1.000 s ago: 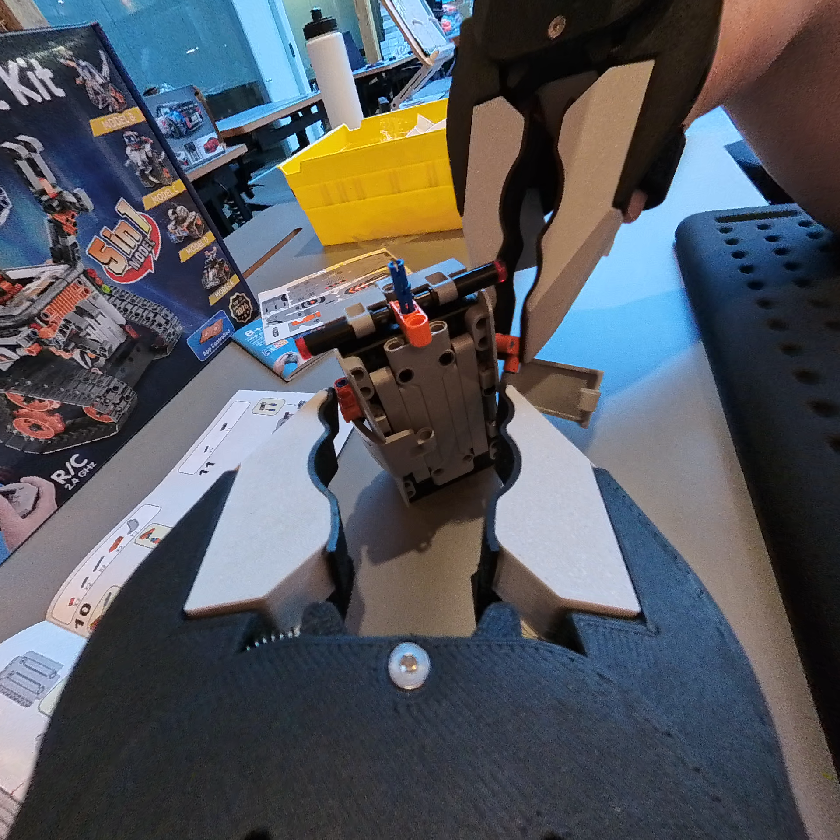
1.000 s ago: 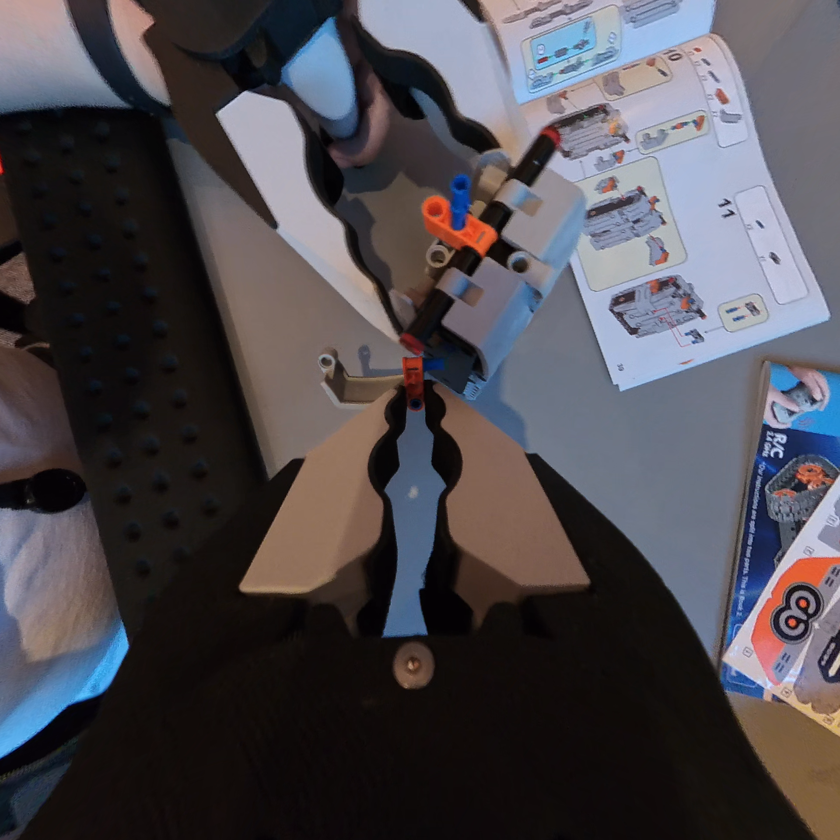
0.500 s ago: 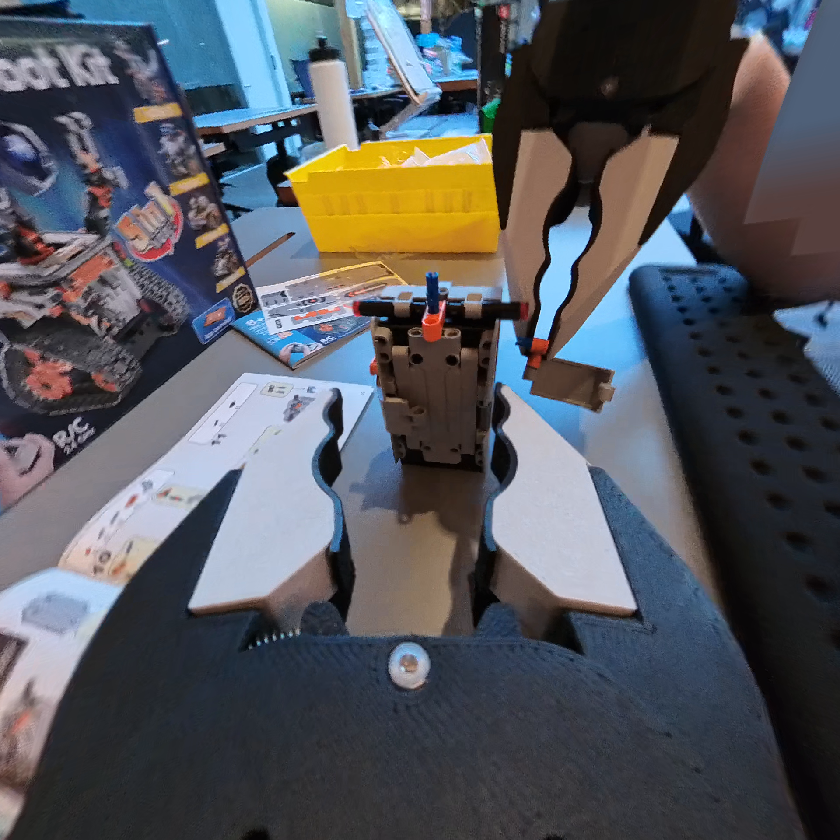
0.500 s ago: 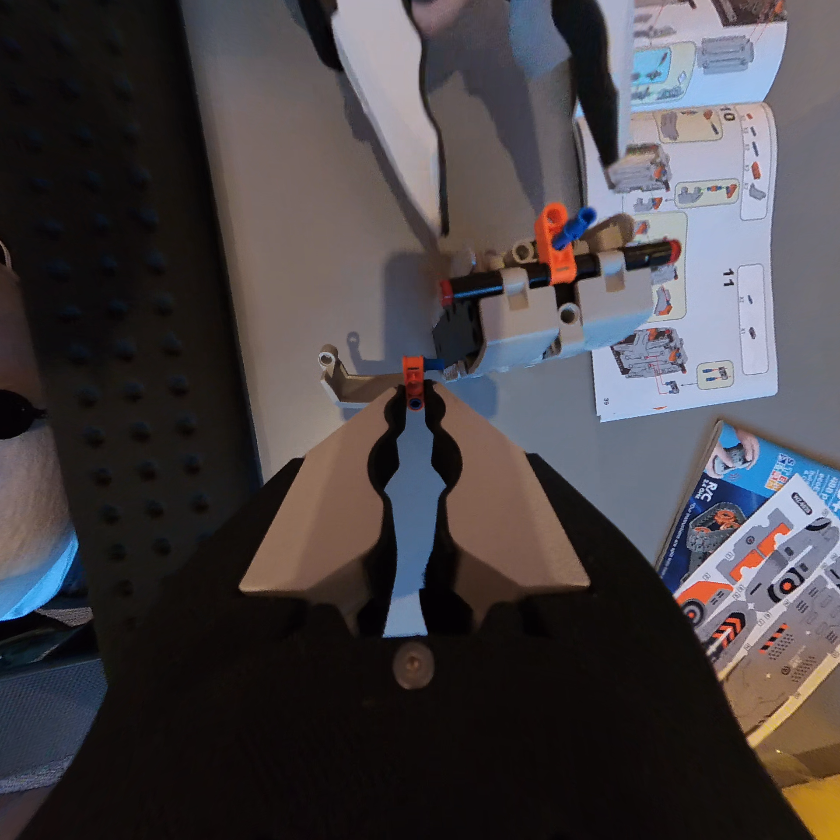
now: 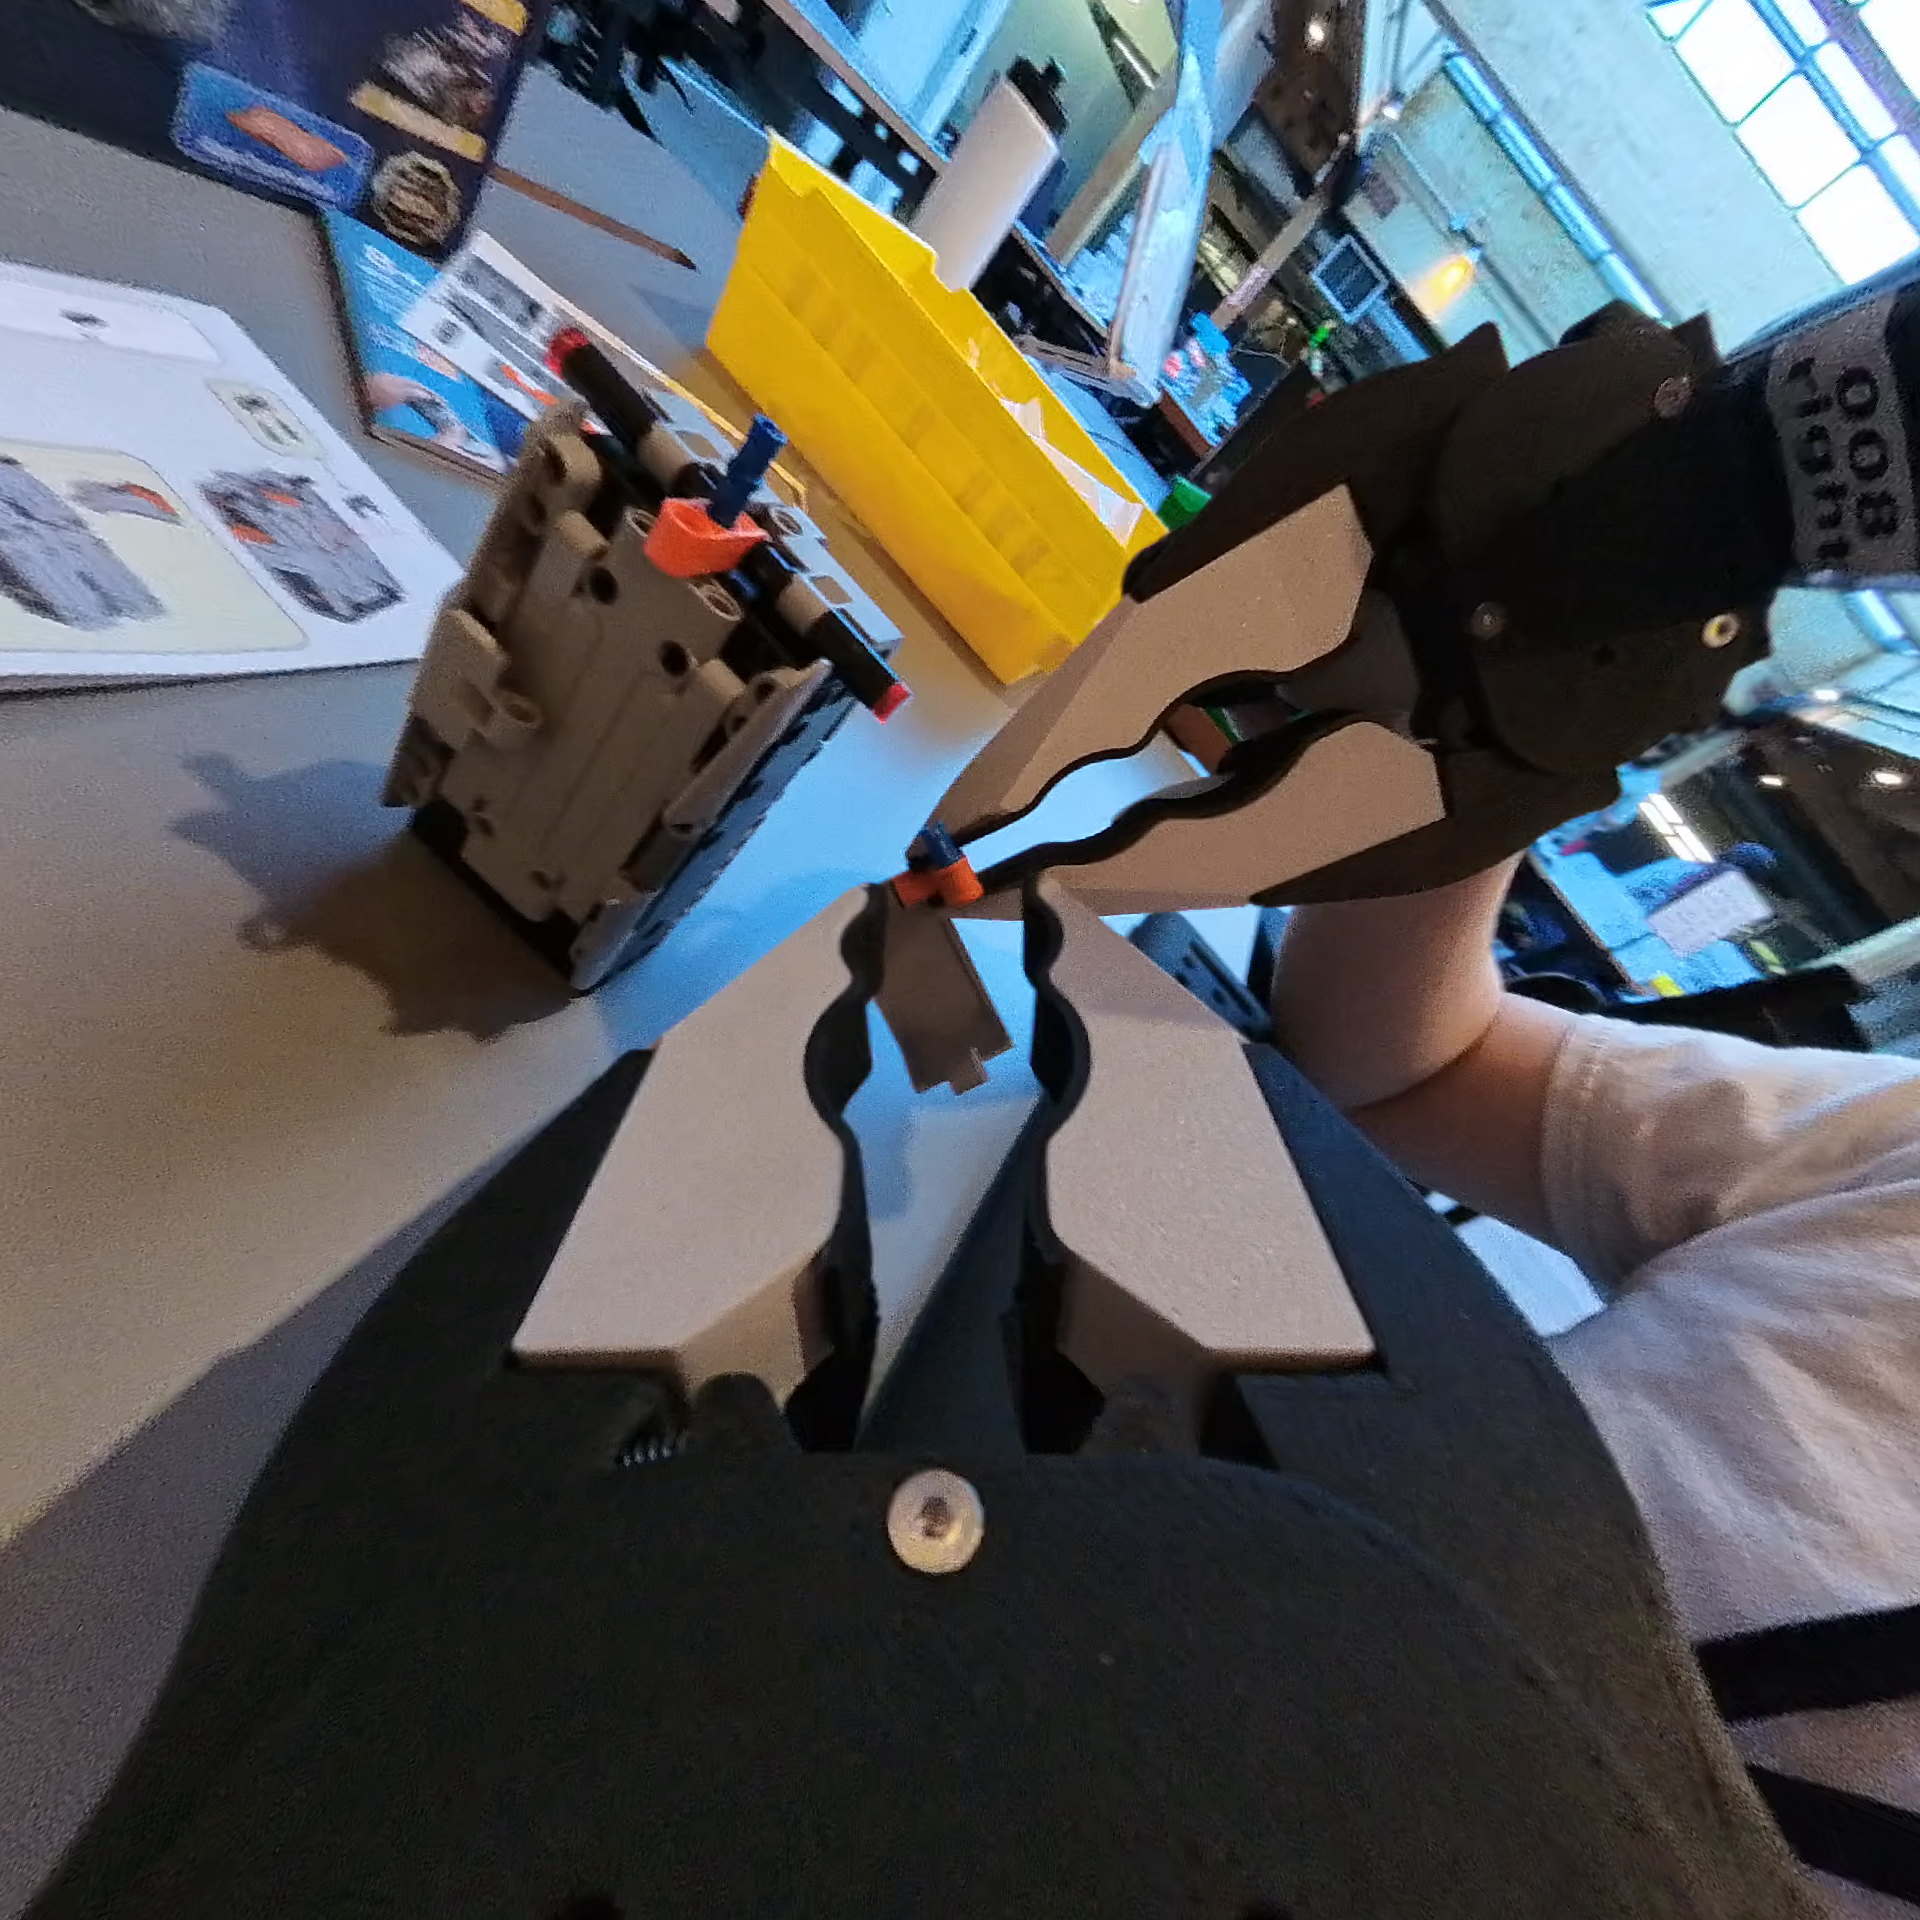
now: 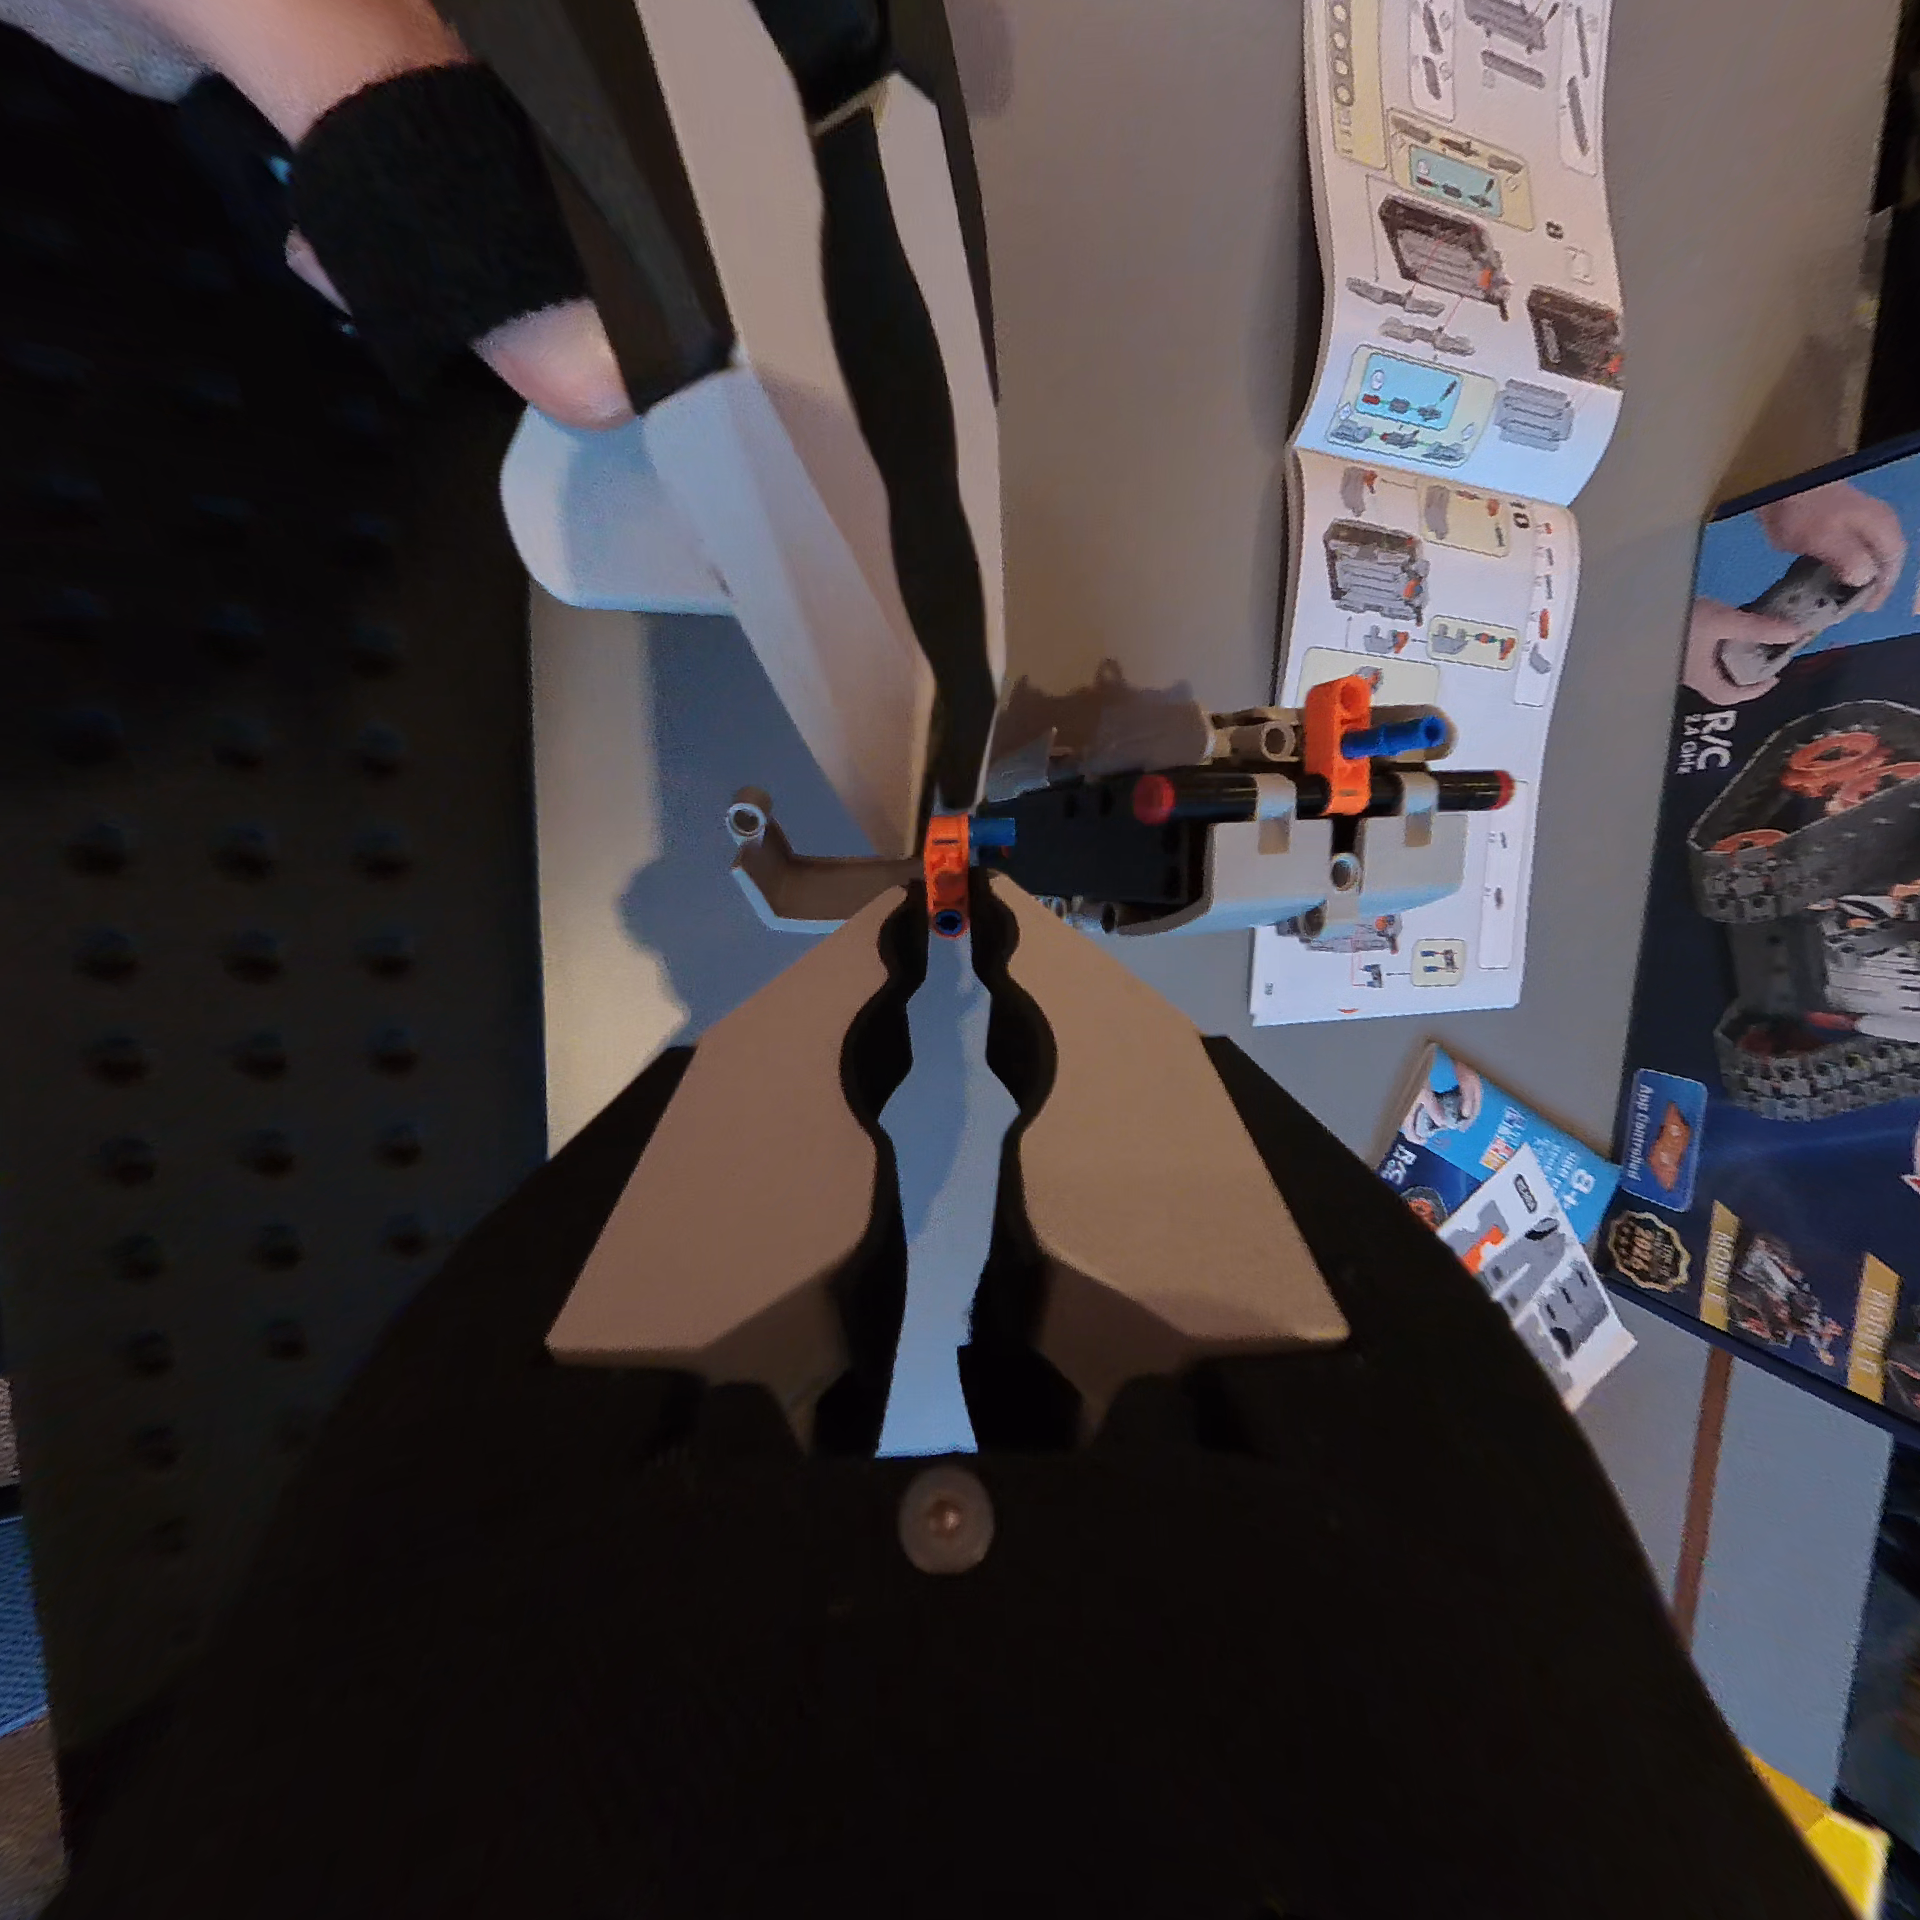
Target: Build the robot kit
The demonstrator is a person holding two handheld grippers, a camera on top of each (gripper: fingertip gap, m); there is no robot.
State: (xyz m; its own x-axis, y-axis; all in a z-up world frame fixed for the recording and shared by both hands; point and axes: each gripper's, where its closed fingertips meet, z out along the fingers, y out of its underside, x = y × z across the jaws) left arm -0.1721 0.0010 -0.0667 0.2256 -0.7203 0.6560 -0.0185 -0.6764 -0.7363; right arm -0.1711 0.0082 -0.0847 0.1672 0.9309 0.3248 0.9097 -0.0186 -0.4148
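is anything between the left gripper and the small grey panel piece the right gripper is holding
Nothing visible does. The left gripper already has its fingers on either side of the grey panel piece, which the right gripper pinches by its orange connector. The grey block assembly stands off to the side.

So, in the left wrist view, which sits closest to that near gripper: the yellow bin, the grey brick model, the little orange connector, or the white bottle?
1. orange connector, at the left gripper tips, pinched by the right gripper.
2. grey brick model, standing left of the tips on the table.
3. yellow bin, behind the model.
4. white bottle, beyond the bin.
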